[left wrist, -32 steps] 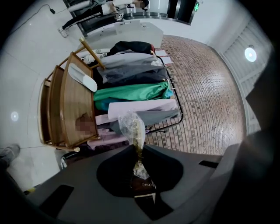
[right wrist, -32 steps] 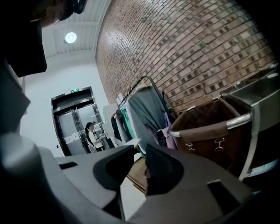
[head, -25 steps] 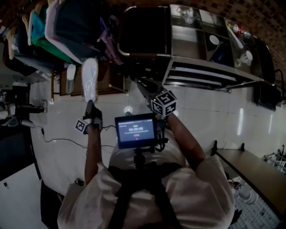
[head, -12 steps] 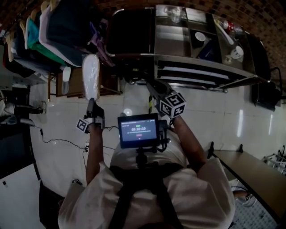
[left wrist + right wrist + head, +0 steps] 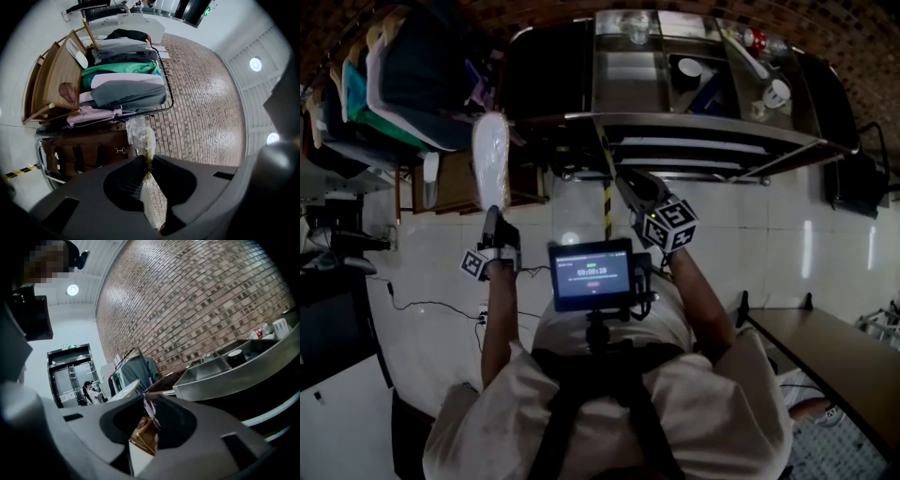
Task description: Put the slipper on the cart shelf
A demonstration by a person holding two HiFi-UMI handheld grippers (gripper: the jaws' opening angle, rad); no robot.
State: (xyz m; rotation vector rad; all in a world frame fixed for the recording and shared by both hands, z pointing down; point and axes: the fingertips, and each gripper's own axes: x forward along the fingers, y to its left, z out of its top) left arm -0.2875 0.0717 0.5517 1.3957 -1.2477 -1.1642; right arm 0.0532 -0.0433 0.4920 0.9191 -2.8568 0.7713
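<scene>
A brick wall [image 5: 197, 301] backs the room, above a glossy white tile floor [image 5: 741, 244]. The steel cart [image 5: 712, 142] stands against it, its lower shelves bare and mugs [image 5: 689, 70] in the top tray. To the cart's left are a rail of hanging garments [image 5: 126, 89] and a wooden rack [image 5: 51, 79]. The white slipper [image 5: 490, 157], in clear wrap, is held upright before the garments, off the cart, pinched at its heel by the left gripper [image 5: 494, 217]. The right gripper [image 5: 628, 183] points toward the cart, jaws together and empty.
</scene>
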